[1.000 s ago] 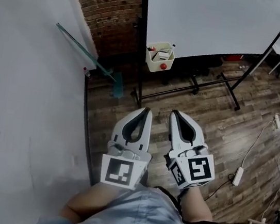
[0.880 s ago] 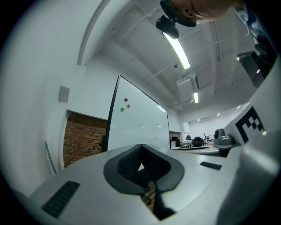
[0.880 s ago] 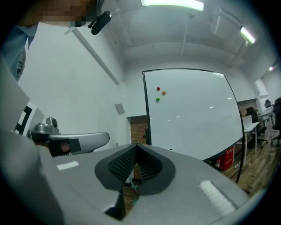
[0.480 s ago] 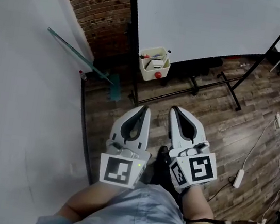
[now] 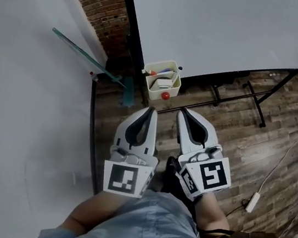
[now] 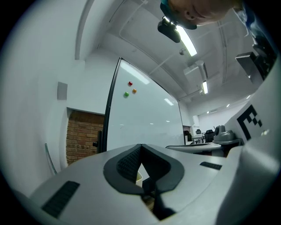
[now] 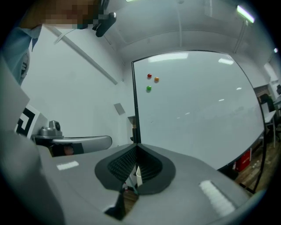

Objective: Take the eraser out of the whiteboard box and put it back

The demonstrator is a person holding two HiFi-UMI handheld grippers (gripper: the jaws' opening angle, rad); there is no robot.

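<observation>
A cream whiteboard box (image 5: 161,82) hangs at the lower left corner of the whiteboard (image 5: 224,27). Inside it lies a white and grey eraser (image 5: 164,82) among small items, and a red ball (image 5: 165,96) sits on its front. My left gripper (image 5: 150,110) and right gripper (image 5: 183,112) are held level side by side, just short of the box. Both are shut and hold nothing. In the left gripper view the fingertips (image 6: 140,146) meet, and a bit of the cream box (image 6: 138,178) shows through the gap. The right gripper view shows its tips (image 7: 136,145) meeting likewise.
A green-handled mop (image 5: 86,55) leans on the white wall at the left, beside a brick wall (image 5: 99,3). The whiteboard's black stand legs (image 5: 254,101) spread over the wood floor. A cable with a power strip (image 5: 252,202) lies at the right. Coloured magnets (image 7: 149,77) dot the board.
Both grippers have moved forward together toward the whiteboard; the box now lies much nearer their tips. The jaws of both stay shut.
</observation>
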